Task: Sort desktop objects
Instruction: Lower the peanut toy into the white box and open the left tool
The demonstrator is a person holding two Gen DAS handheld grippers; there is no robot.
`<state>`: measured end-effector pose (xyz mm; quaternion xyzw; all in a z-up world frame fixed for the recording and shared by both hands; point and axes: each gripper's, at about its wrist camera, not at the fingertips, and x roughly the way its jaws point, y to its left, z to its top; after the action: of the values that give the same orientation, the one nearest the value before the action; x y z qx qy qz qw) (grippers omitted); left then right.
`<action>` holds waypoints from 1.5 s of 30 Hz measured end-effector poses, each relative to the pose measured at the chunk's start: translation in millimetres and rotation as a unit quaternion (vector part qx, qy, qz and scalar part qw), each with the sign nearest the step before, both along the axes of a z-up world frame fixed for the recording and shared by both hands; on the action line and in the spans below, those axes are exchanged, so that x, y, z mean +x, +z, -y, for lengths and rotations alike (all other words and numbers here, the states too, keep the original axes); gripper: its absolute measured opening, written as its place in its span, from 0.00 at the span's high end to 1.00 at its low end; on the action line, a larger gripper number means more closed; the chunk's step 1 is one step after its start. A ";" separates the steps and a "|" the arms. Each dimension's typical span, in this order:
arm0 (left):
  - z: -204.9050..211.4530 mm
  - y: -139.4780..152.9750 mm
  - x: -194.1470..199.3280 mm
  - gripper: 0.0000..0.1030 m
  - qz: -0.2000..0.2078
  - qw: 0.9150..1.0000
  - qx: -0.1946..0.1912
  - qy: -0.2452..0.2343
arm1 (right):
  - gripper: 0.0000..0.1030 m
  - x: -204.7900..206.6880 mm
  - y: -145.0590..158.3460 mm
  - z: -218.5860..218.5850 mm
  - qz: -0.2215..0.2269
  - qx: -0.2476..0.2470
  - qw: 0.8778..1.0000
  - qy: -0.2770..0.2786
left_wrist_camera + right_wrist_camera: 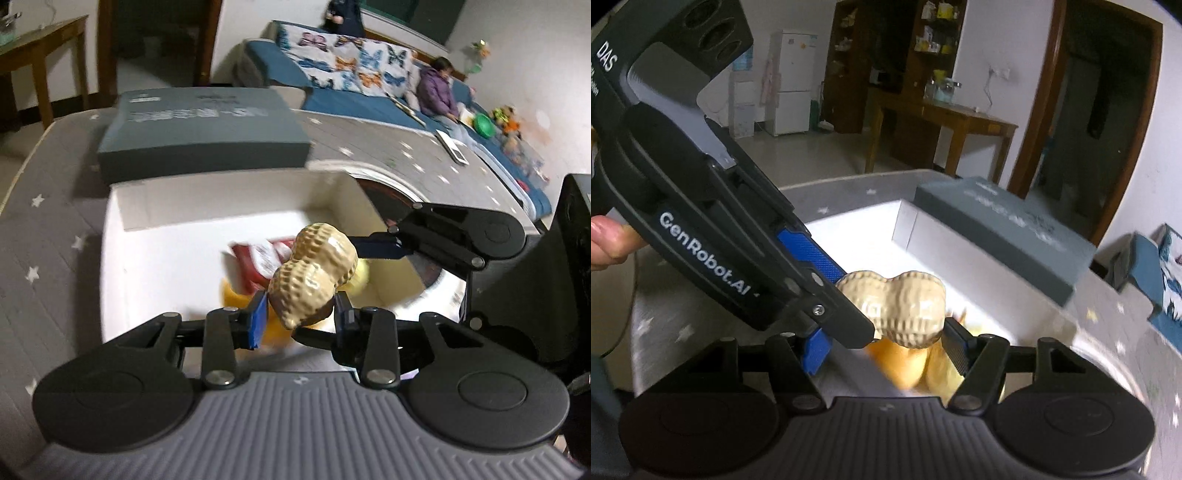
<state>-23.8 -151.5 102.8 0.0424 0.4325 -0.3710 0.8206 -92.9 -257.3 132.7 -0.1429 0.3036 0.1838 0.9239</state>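
Observation:
A tan peanut-shaped toy [314,273] hangs above an open white box [155,258]. My left gripper [301,314] is shut on its lower lobe, one blue pad on each side. In the right wrist view the left gripper [855,302] comes in from the upper left and holds one end of the peanut [901,306]. My right gripper [886,347] stands open and wide, its fingers on either side of the peanut. One of its fingers [380,247] rests by the upper lobe.
Inside the box lie a red packet [258,258] and blurred yellow-orange items [905,362]. A grey flat box [203,125] sits behind it on the star-patterned table cover [55,240]. A white remote [452,146] lies far right. A person [437,88] sits on the sofa beyond.

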 end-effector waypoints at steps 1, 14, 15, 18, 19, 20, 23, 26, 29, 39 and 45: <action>-1.6 -2.3 10.1 0.63 -0.006 1.000 -0.002 0.006 | 0.36 10.1 -0.2 -1.0 -0.001 0.003 1.000 0.000; -7.1 -36.2 77.6 0.62 -0.059 0.997 0.010 0.047 | 0.35 101.1 -31.6 -15.0 -0.073 -0.004 0.997 -0.008; -7.2 -38.3 80.5 0.62 -0.062 0.997 0.011 0.048 | 0.35 104.0 -33.8 -13.9 -0.079 0.003 0.997 -0.011; -7.5 -41.7 84.0 0.62 -0.071 0.996 0.010 0.052 | 0.35 111.6 -38.0 -8.5 -0.097 0.027 0.995 -0.020; -7.3 -43.1 84.9 0.62 -0.073 0.996 0.009 0.053 | 0.35 112.0 -39.2 -8.2 -0.100 0.034 0.994 -0.023; -6.9 -44.0 85.0 0.62 -0.073 0.996 0.010 0.054 | 0.34 112.1 -40.3 -8.3 -0.103 0.040 0.994 -0.025; -5.2 -46.0 84.1 0.62 -0.071 0.996 0.015 0.056 | 0.34 116.2 -42.7 -5.5 -0.110 0.056 0.992 -0.036; -3.5 -48.0 83.1 0.62 -0.070 0.996 0.021 0.058 | 0.34 113.6 -41.7 -4.8 -0.110 0.065 0.991 -0.040; -2.6 -49.3 80.6 0.62 -0.067 0.996 0.024 0.060 | 0.34 107.8 -39.2 -6.3 -0.106 0.063 0.992 -0.039; -4.6 -39.8 67.1 0.48 -0.019 0.996 0.044 0.073 | 0.25 92.7 -31.4 -8.2 -0.091 0.066 0.993 -0.042; -2.9 -30.8 60.1 0.40 0.017 0.995 0.056 0.082 | 0.21 83.5 -22.8 -3.9 -0.081 0.070 0.993 -0.050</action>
<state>36.3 -148.6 72.1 0.0589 0.4406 -0.2770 0.8519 -9.5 -253.4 109.9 -0.0471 0.3707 0.1696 0.9119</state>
